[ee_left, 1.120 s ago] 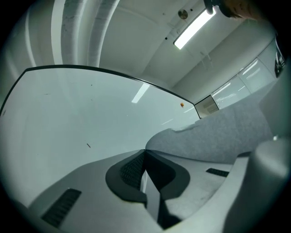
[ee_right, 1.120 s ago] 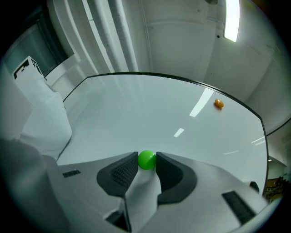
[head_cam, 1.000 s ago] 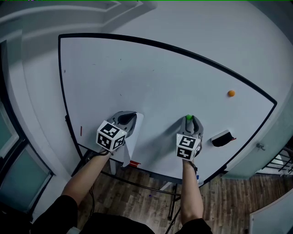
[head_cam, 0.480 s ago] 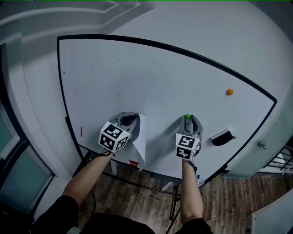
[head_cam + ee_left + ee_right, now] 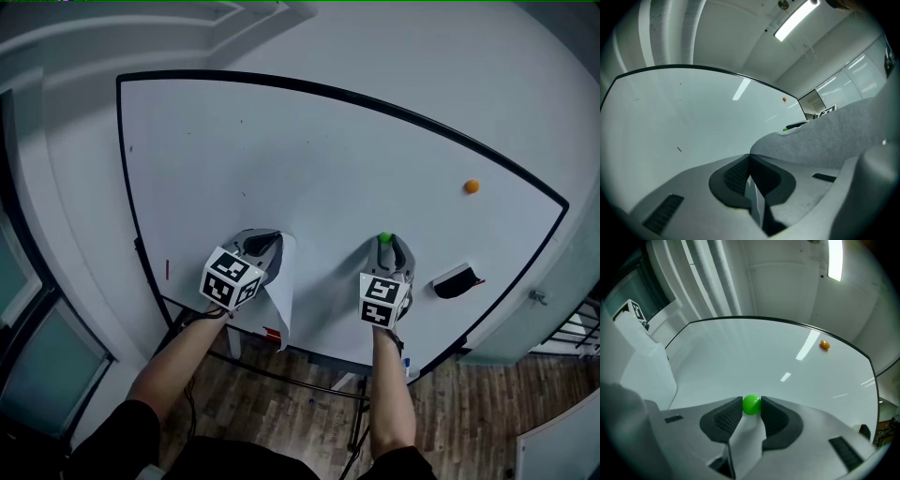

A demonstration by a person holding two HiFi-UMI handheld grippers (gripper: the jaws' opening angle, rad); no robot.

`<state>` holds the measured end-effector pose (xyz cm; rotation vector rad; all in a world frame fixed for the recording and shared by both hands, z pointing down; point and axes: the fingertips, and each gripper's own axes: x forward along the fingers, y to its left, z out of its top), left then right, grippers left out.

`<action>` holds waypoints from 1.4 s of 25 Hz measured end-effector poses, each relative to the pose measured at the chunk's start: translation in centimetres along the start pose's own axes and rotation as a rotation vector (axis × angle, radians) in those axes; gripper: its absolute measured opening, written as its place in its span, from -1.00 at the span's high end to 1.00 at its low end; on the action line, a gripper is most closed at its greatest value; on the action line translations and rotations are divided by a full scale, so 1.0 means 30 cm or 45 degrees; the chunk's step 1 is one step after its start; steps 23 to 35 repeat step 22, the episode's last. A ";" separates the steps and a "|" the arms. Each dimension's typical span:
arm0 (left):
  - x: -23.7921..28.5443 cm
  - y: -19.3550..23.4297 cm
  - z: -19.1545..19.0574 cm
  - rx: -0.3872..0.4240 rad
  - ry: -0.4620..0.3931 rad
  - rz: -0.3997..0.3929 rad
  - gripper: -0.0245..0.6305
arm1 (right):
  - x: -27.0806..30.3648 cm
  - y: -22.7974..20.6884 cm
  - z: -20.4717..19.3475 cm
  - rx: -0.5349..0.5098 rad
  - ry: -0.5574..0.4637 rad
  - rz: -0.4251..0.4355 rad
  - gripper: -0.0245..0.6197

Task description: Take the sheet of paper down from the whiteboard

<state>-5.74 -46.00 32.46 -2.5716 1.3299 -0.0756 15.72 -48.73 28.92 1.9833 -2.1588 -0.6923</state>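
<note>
Paper sheet (image 5: 282, 286) hangs near the lower edge of the whiteboard (image 5: 309, 159), clamped in our left gripper (image 5: 750, 161), jaws closed flat on it; our right gripper (image 5: 751, 409), jaws slightly apart, pinches a green ball magnet (image 5: 751, 404) at the board.

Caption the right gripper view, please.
Right tongs grip a green magnet at the whiteboard; orange magnet upper right.

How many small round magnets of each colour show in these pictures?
1 green round magnet, between the jaws of the right gripper
1 orange round magnet, on the white whiteboard
Total: 2
</note>
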 end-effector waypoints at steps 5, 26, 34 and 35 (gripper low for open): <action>-0.003 0.009 -0.003 0.012 0.017 0.019 0.86 | -0.003 -0.004 0.000 0.008 -0.006 0.004 0.52; -0.030 0.061 -0.034 0.005 0.065 0.070 0.86 | -0.002 -0.011 0.003 0.002 -0.014 0.002 0.52; -0.030 0.061 -0.034 0.005 0.065 0.070 0.86 | -0.002 -0.011 0.003 0.002 -0.014 0.002 0.52; -0.030 0.061 -0.034 0.005 0.065 0.070 0.86 | -0.002 -0.011 0.003 0.002 -0.014 0.002 0.52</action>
